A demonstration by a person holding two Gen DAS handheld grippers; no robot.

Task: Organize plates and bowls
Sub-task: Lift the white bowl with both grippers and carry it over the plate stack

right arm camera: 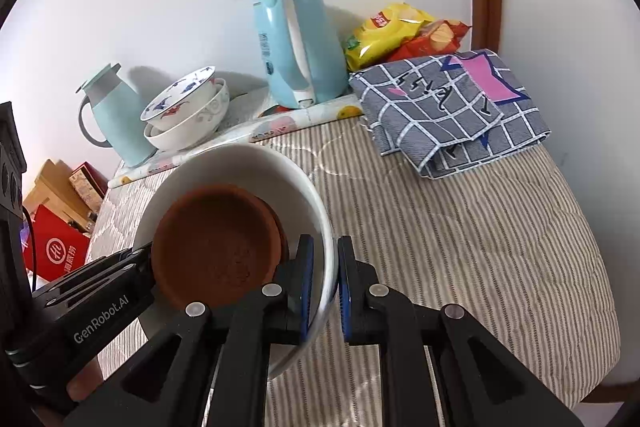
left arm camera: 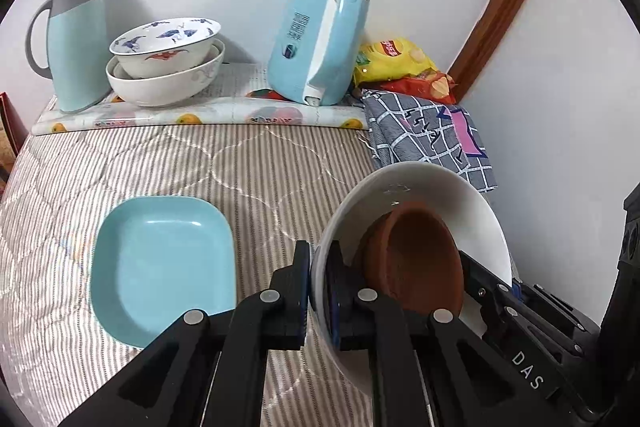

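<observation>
Both grippers clamp one white bowl [left arm camera: 416,211] w/ a brown bowl [left arm camera: 420,259] inside: left gripper [left arm camera: 320,291] pinches its left rim, right gripper [right arm camera: 324,287] the right rim. Blue dish [left arm camera: 160,267] lies just left; stacked bowls [left arm camera: 166,59] far left by the wall.

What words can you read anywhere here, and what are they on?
"DAS": on the right gripper, seen from the left wrist.
"GenRobot.AI": on the left gripper, seen from the right wrist.
Kettle label: print too small to read.
Yellow chip bag: red logo, blurred.
Red box: round logo and characters, too blurred.
Checked cloth: scribbled marks, not readable.
</observation>
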